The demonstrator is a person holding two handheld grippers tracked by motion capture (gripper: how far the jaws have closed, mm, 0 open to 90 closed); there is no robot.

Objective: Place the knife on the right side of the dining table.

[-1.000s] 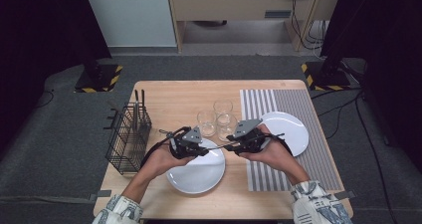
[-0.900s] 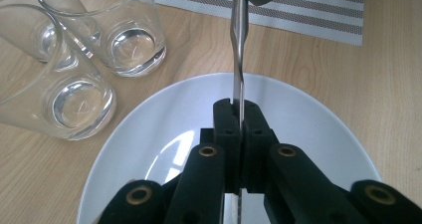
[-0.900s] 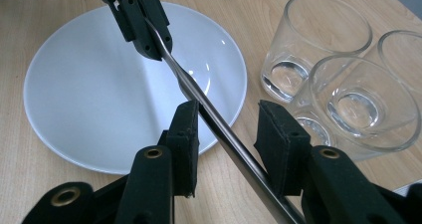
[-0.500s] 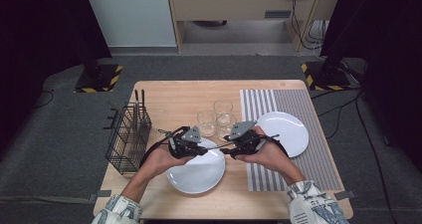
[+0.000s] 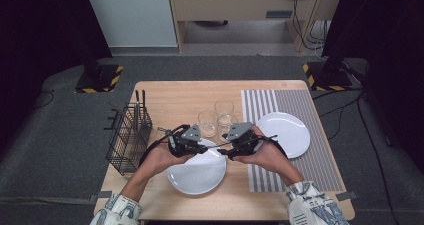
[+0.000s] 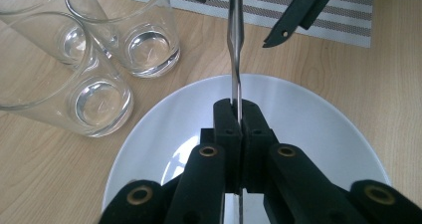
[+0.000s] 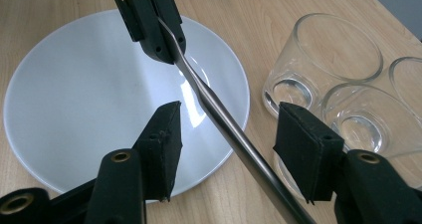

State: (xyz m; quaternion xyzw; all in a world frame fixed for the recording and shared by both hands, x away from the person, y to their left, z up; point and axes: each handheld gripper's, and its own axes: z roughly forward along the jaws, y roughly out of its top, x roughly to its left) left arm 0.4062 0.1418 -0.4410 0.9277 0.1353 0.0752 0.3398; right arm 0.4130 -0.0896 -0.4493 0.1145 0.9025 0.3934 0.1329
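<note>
A slim metal utensil (image 5: pixel 215 146) hangs level above the near white plate (image 5: pixel 196 174). My left gripper (image 6: pixel 237 109) is shut on the utensil's (image 6: pixel 235 35) thin end, and the handle widens away from it. My right gripper (image 7: pixel 226 134) is open, one jaw on each side of the handle (image 7: pixel 219 109) and neither touching it. In the right gripper view the left gripper (image 7: pixel 159 35) clamps the far end over the plate (image 7: pixel 74 94). Seen from above, the left gripper (image 5: pixel 202 147) and right gripper (image 5: pixel 226 150) face each other tip to tip.
Three empty glasses (image 5: pixel 207 123) (image 5: pixel 223 109) (image 5: pixel 227 122) stand just behind the grippers. A second white plate (image 5: pixel 285 132) lies on a striped placemat (image 5: pixel 320 160) at the right. A black wire basket (image 5: pixel 129 135) holding cutlery sits at the table's left edge.
The right hand has edged a little left toward the left gripper, bringing its open jaws around the utensil's handle. The left gripper has kept its hold and barely moved.
</note>
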